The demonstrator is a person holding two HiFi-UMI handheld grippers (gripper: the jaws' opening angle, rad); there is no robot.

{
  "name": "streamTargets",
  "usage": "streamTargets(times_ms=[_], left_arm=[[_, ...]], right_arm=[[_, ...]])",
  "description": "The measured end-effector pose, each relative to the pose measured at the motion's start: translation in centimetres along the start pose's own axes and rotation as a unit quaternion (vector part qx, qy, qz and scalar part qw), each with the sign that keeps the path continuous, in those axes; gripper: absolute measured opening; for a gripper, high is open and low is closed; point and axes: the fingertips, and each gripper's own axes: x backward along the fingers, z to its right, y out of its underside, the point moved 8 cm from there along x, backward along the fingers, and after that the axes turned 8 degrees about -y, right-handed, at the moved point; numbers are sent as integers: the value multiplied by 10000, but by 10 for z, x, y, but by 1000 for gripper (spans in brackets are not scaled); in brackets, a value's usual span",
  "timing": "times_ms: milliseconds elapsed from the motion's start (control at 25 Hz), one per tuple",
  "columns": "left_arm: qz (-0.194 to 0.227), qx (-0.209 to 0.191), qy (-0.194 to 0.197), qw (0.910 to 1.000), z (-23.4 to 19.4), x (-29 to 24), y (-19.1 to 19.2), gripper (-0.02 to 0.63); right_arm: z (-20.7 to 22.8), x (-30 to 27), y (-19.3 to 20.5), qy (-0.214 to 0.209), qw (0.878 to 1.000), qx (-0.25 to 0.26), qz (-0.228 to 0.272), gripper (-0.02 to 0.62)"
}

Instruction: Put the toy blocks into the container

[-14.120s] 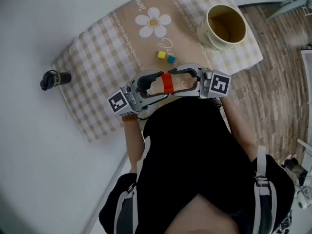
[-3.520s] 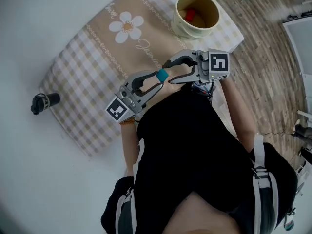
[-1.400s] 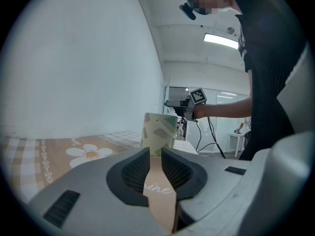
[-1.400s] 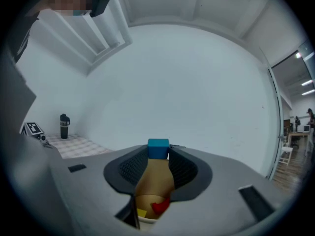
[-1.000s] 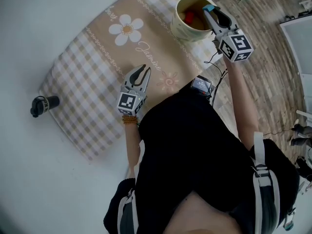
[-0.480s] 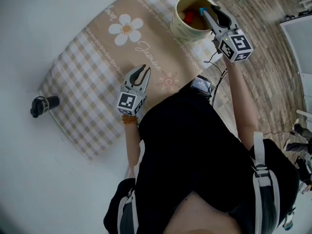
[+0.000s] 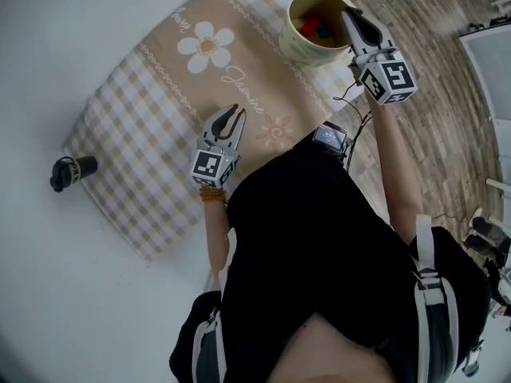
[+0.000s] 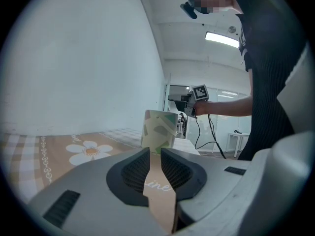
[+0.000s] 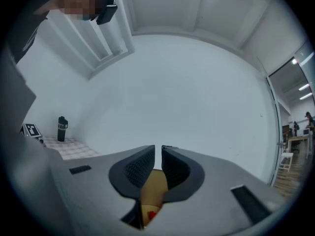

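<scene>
Cream container (image 7: 292, 45) holds blocks (image 7: 311, 27); right hand-held gripper (image 7: 349, 14) just closed, empty; left hand-held gripper (image 7: 231, 112) closed, empty.

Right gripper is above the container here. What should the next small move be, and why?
Probably draw the right gripper back from over the container. Its jaws have just been closing and stand almost together with nothing between them. A blue block and a red block lie inside the container, and I see no block left on the mat.
</scene>
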Motion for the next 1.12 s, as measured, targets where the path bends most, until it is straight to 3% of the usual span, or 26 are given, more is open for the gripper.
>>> streamTargets(times_ms=[120,280,680,1120], left_arm=[[27,-24,-81,10000,-1,0,0,51],[48,-38,-153,9999,1,-1,-1,49],[-13,-30,-423,9991,3,-5,2,48],[-77,-82,-375,9992,1,-16,-1,48]], right_arm=[[-7,2,-5,-114,9998,38,150,0],[-24,2,-7,-492,9985,-30,235,-2],[-100,-1,25,-2055,9786,-118,19,-2],[-111,-6,50,-2202,9740,-476,-219,-3]])
